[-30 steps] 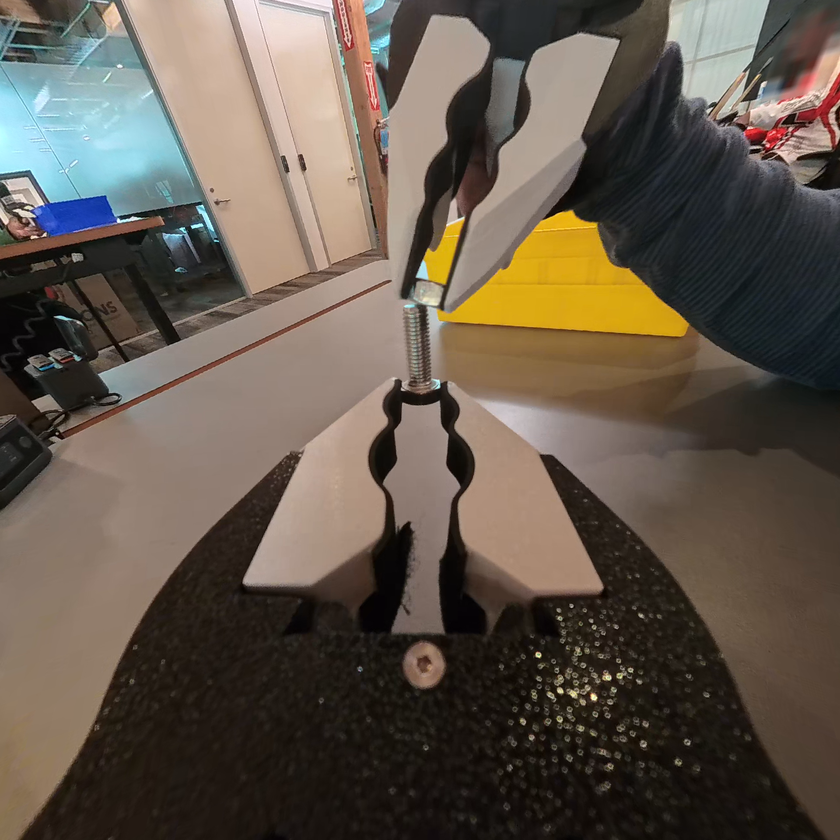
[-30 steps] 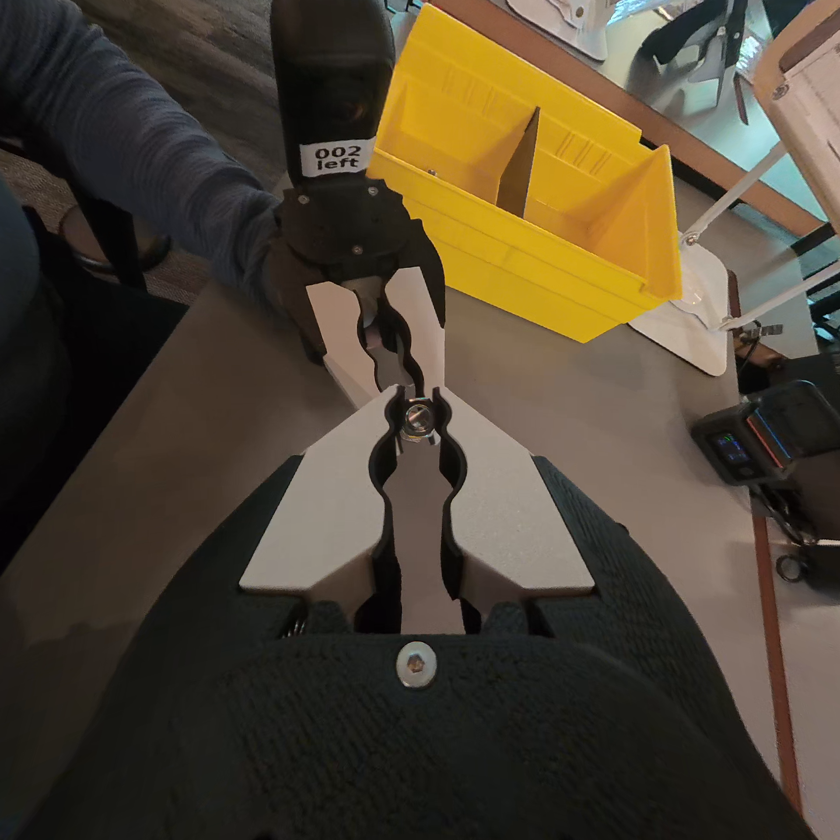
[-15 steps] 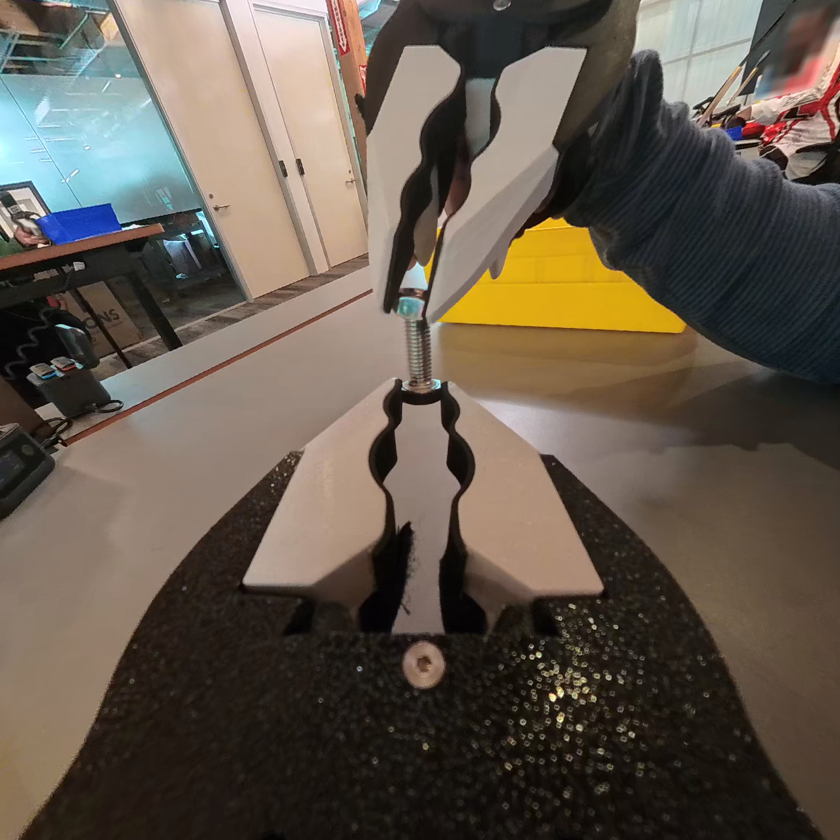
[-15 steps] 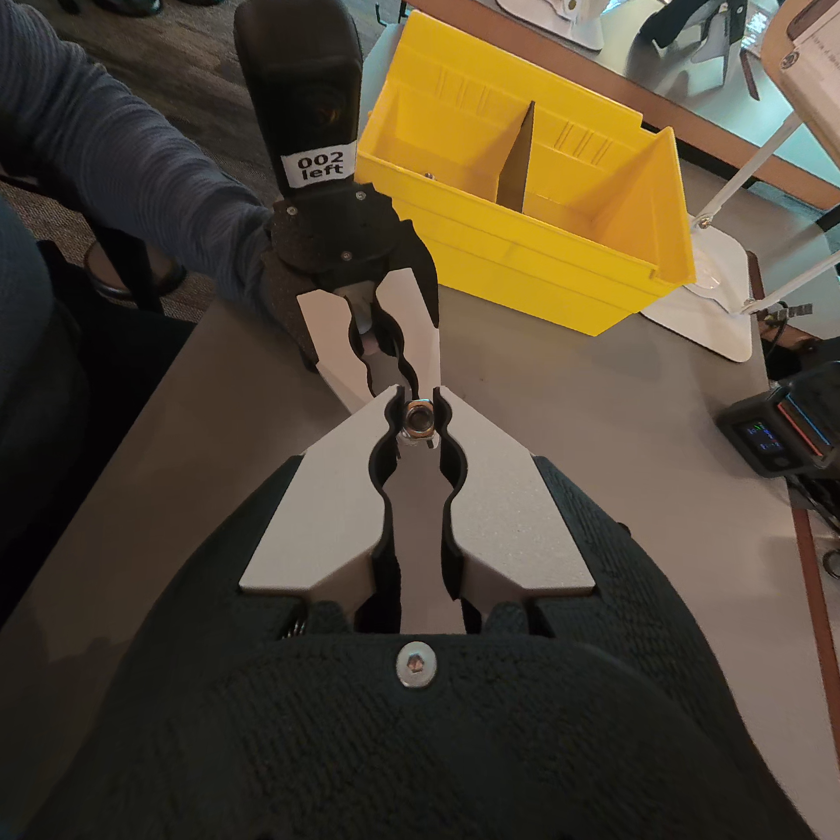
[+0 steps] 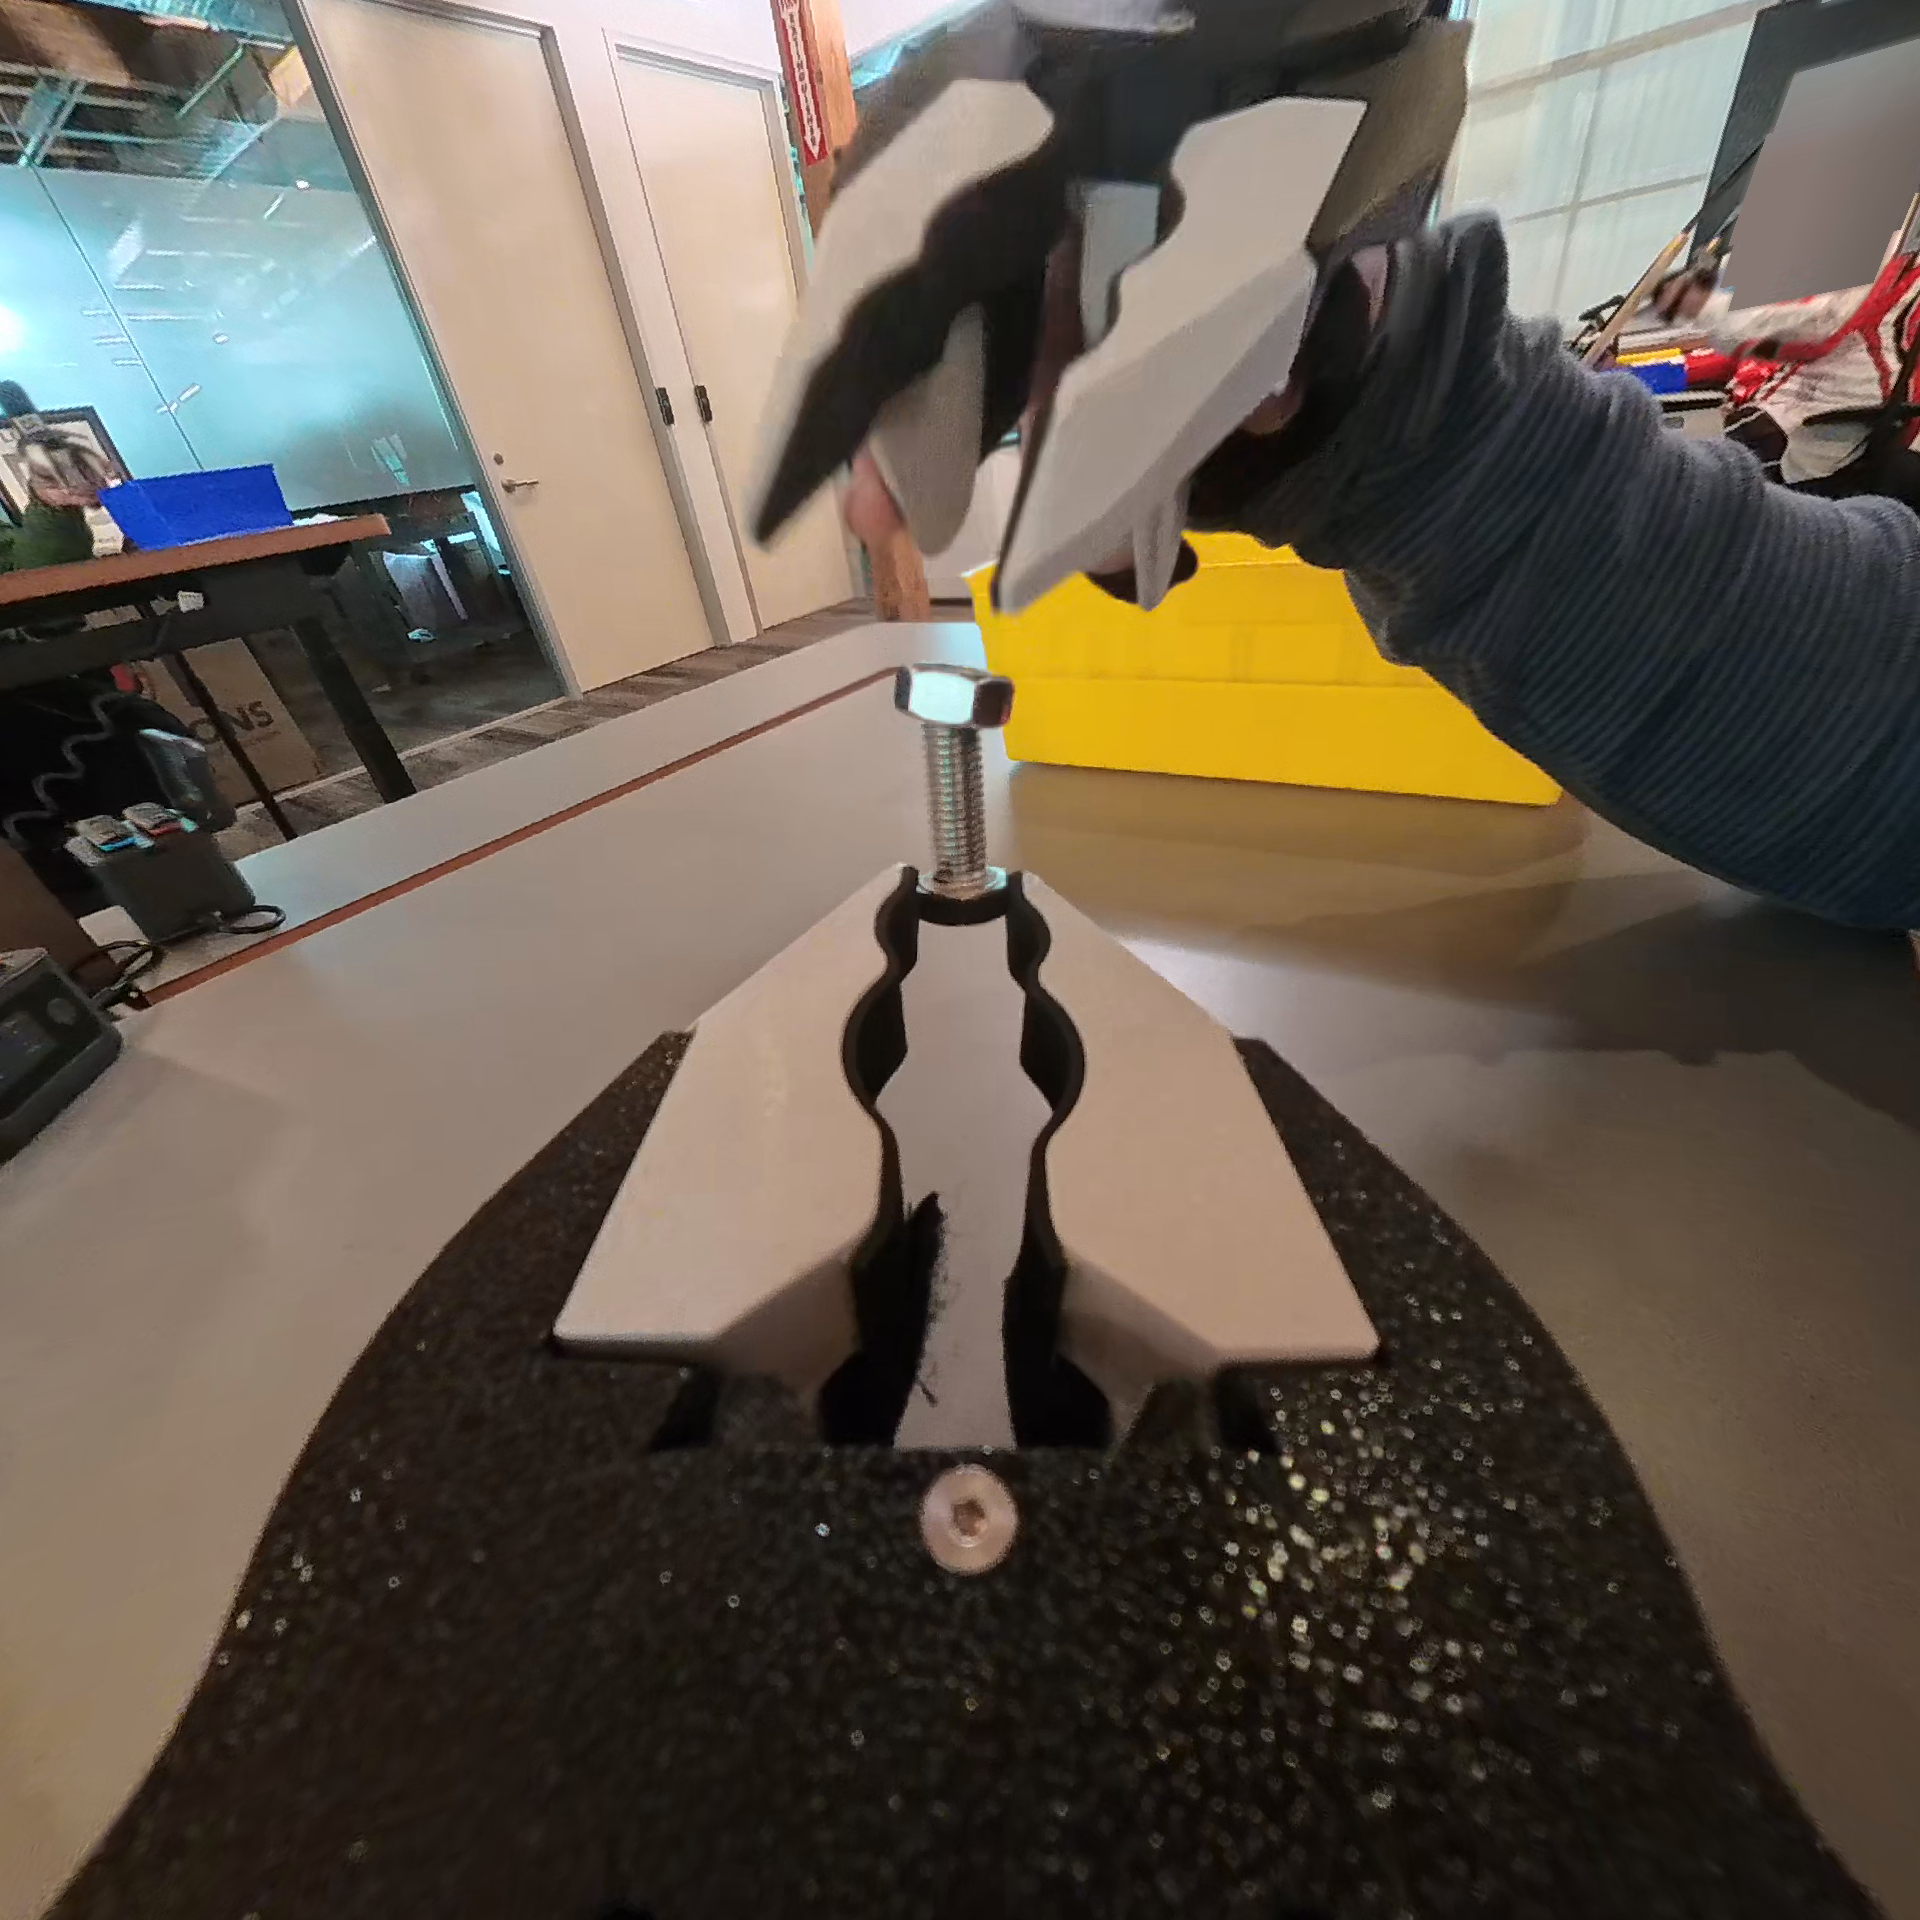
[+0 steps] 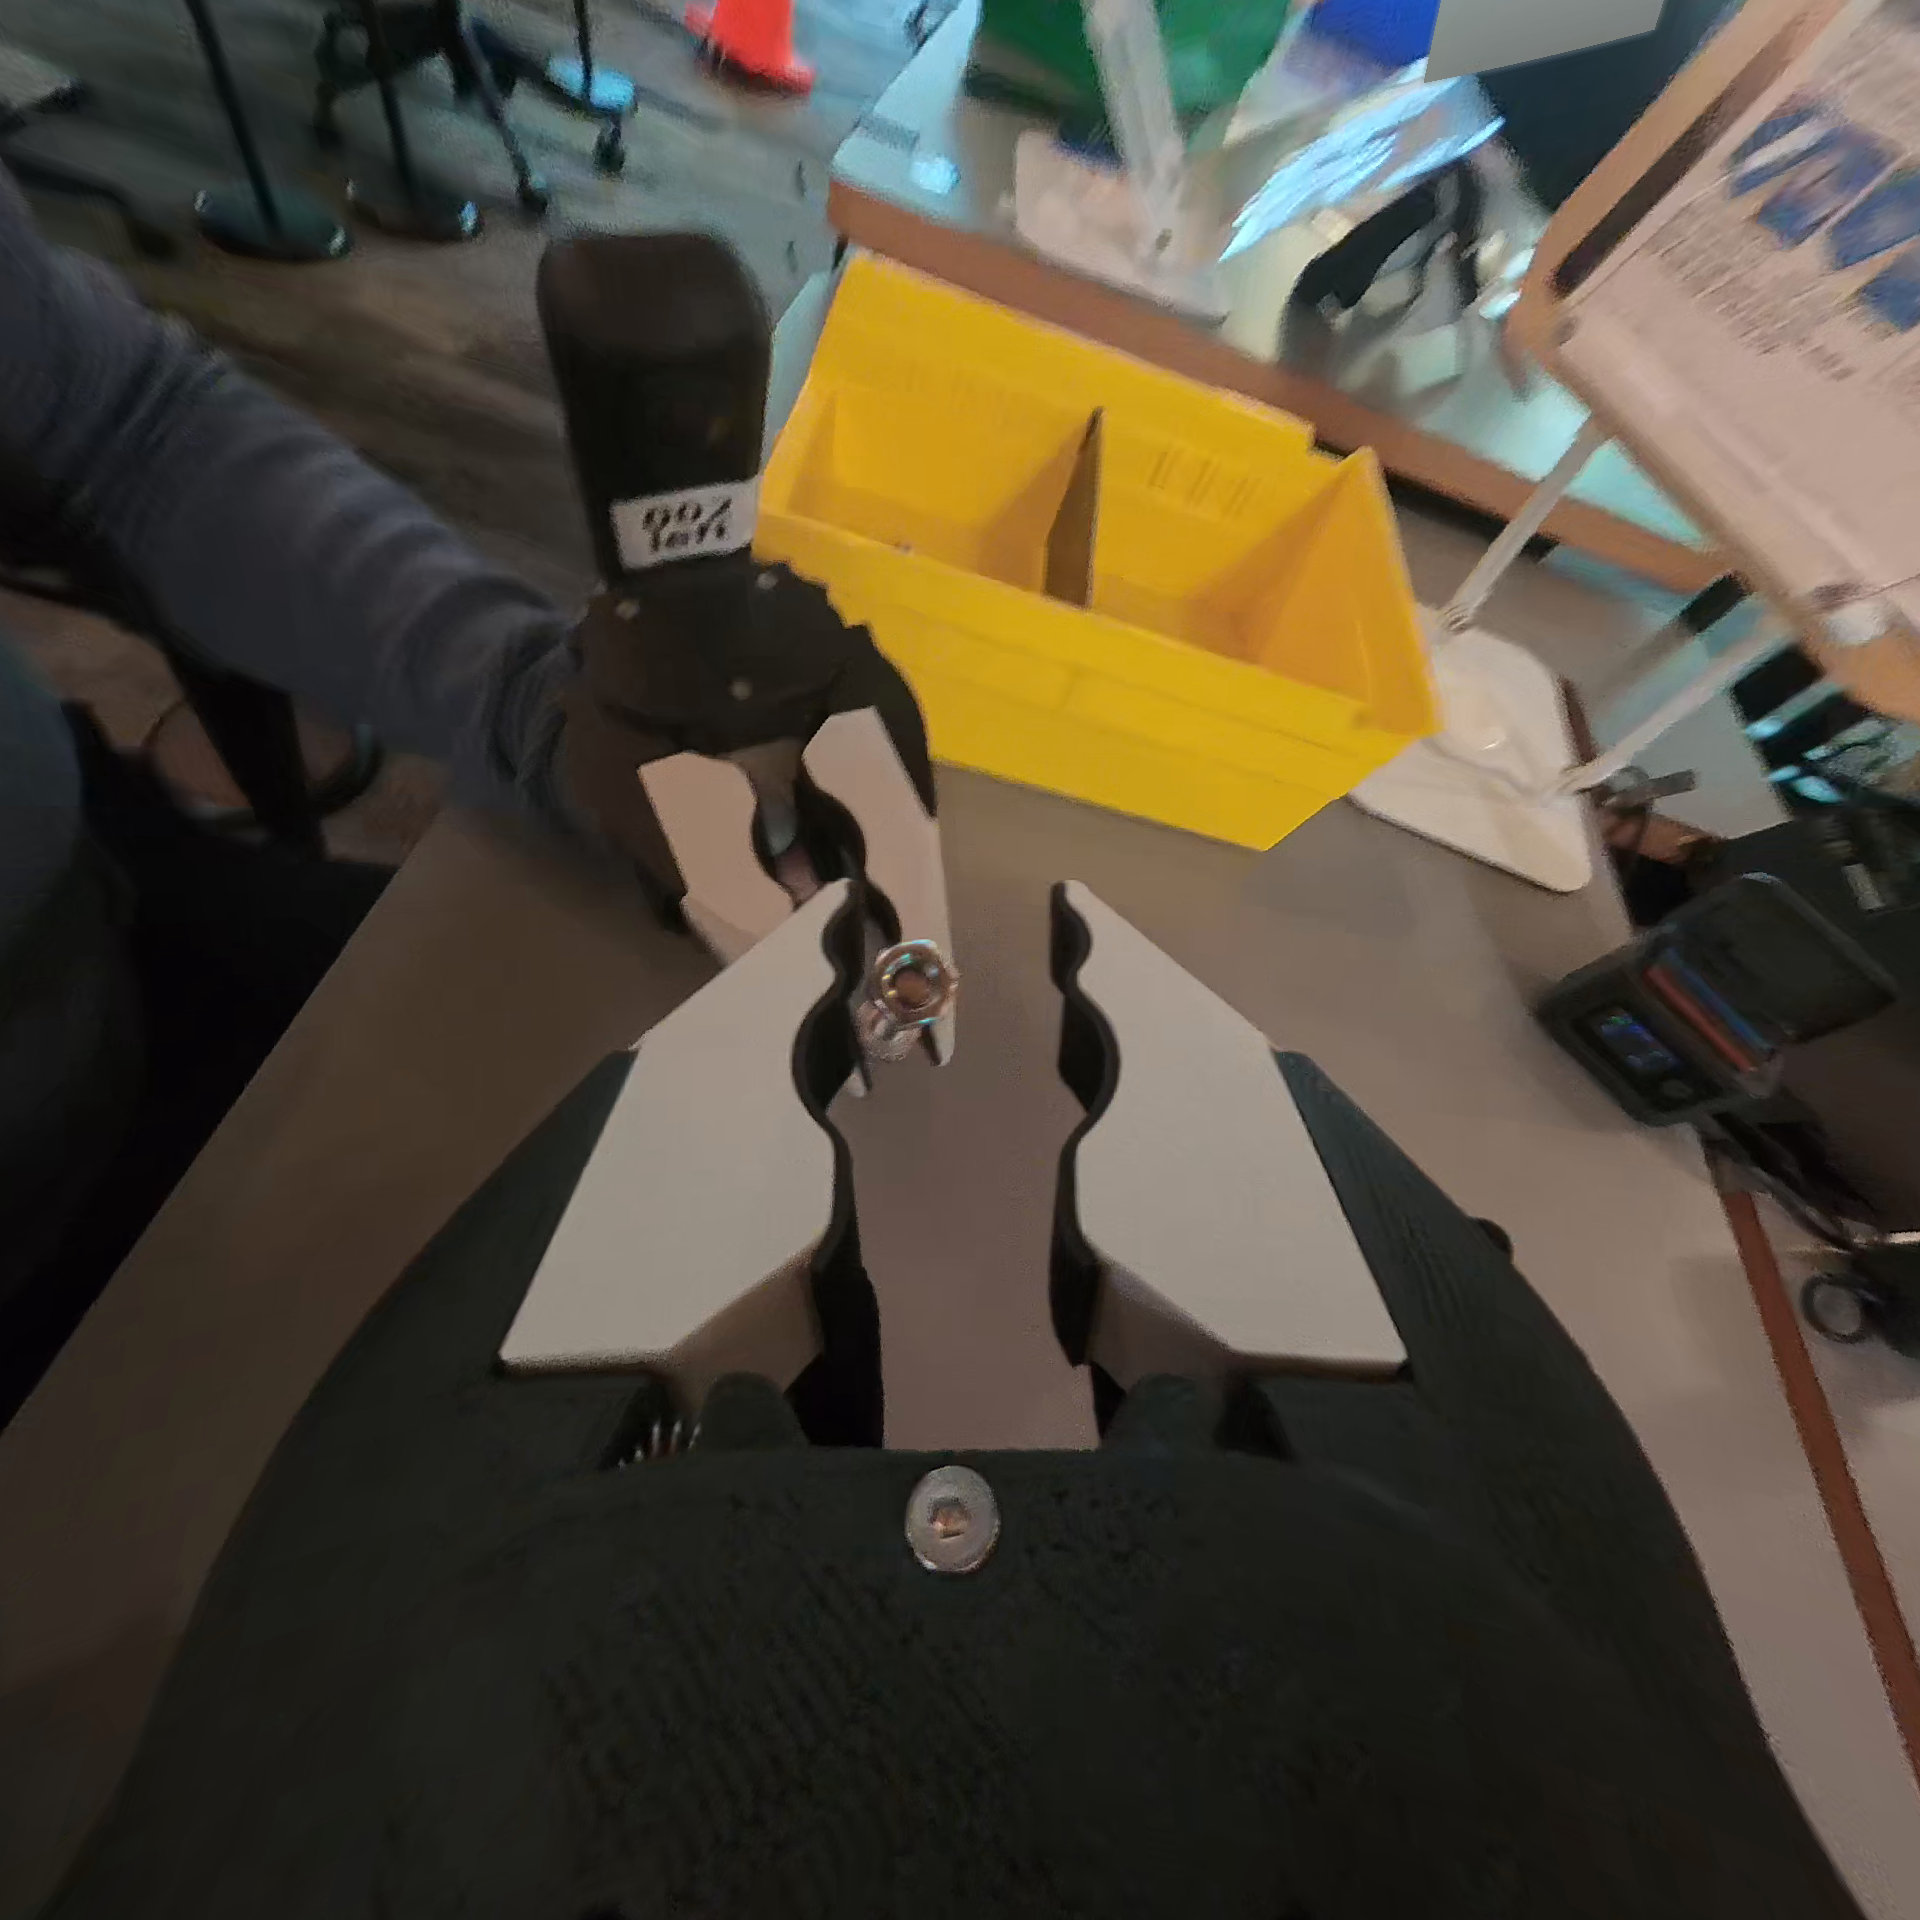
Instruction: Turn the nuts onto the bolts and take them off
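Observation:
A silver bolt (image 5: 958,800) stands upright with its lower end clamped in my left gripper (image 5: 961,894), which is shut on it just above the grey table (image 5: 416,1091). A hex nut (image 5: 954,694) sits on the top end of the thread. My right gripper (image 5: 888,561) is open and empty, blurred, hanging above the nut and clear of it. In the right wrist view the nut (image 6: 914,982) lies between the spread jaws of my right gripper (image 6: 956,899), closer to the left finger. The left gripper's fingers (image 6: 707,842) show beyond it.
A yellow divided bin (image 6: 1091,644) stands on the table behind the bolt; it also shows in the left wrist view (image 5: 1247,717). A black device with cables (image 6: 1714,1008) sits at the table's edge, beside a white lamp base (image 6: 1475,748). Left tips to right tips: about 6 cm.
My right gripper has opened, let go of the nut and lifted up and away. The nut stays on top of the bolt. The left gripper still holds the bolt.

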### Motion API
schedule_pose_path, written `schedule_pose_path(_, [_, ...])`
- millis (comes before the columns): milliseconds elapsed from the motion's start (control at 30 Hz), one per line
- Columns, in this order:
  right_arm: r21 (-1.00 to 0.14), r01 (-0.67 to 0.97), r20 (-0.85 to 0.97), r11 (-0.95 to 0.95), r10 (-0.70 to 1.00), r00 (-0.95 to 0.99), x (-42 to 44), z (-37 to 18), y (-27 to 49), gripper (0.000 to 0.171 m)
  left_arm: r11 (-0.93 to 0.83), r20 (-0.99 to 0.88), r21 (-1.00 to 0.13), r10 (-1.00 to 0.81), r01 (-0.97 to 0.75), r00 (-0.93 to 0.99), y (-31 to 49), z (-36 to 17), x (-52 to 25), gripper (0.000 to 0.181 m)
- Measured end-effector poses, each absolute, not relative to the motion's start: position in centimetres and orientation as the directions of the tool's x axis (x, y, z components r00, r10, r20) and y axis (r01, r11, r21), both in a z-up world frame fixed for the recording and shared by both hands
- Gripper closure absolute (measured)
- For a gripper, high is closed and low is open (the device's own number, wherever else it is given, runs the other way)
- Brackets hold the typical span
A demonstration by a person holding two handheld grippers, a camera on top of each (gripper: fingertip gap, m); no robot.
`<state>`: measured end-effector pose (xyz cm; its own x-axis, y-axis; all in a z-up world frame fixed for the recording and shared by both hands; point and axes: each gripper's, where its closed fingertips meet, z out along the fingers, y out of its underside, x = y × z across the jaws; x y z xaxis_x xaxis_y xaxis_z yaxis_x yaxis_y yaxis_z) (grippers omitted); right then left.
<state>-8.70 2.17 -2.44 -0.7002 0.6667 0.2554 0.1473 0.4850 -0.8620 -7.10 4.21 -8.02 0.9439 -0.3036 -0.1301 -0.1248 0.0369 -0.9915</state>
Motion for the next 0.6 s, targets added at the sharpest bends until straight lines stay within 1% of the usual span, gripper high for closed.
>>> schedule_pose_path(100, [-0.936, 0.057, 0.243, 0.346, 0.757, -0.607, -9.6, 0.4, 3.5, 0.118, 0.058, -0.101, -0.994, -0.301, -0.088, 0.948, 4.0, -7.5, -7.5, 0.167])
schedule_pose_path(200, [-0.998, -0.038, 0.069, 0.058, 0.818, -0.571, -9.1, 1.5, 4.0, 0.108, 0.103, -0.058, -0.994, -0.334, -0.025, 0.941, 3.6, -6.6, -7.3, 0.167])
schedule_pose_path(233, [-0.997, -0.073, 0.036, -0.005, 0.83, -0.557, -8.6, 1.0, 4.1, 0.108, 0.116, -0.035, -0.993, -0.353, 0.006, 0.935, 3.5, -6.3, -7.1, 0.167])
schedule_pose_path(300, [-0.992, -0.116, 0.017, -0.047, 0.865, -0.501, -7.7, -0.8, 4.7, 0.111, 0.128, 0.025, -0.988, -0.407, 0.084, 0.913, 3.3, -5.7, -6.4, 0.167])
schedule_pose_path(367, [-0.988, -0.128, -0.008, -0.086, 0.859, -0.512, -6.5, -1.7, 4.3, 0.123, 0.113, 0.104, -0.976, -0.508, 0.186, 0.855, 3.0, -5.3, -5.2, 0.167])
schedule_pose_path(400, [-0.987, -0.117, -0.027, -0.109, 0.837, -0.547, -5.9, -1.7, 3.9, 0.128, 0.099, 0.143, -0.967, -0.556, 0.236, 0.819, 2.8, -5.1, -4.6, 0.167])
schedule_pose_path(467, [-0.984, -0.06, -0.095, -0.168, 0.779, -0.62, -5.4, -1.4, 3.1, 0.128, 0.056, 0.185, -0.957, -0.635, 0.283, 0.75, 2.6, -5.1, -3.5, 0.167])
schedule_pose_path(533, [-0.976, 0.029, -0.175, -0.218, 0.691, -0.701, -4.8, -1.6, 1.9, 0.124, 0.019, 0.188, -0.962, -0.674, 0.272, 0.714, 2.4, -5.5, -2.7, 0.167])
schedule_pose_path(600, [-0.979, 0.054, -0.175, -0.198, 0.671, -0.72, -4.6, -2.2, 1.2, 0.127, -0.015, 0.204, -0.961, -0.712, 0.275, 0.672, 2.1, -5.7, -2.0, 0.167])
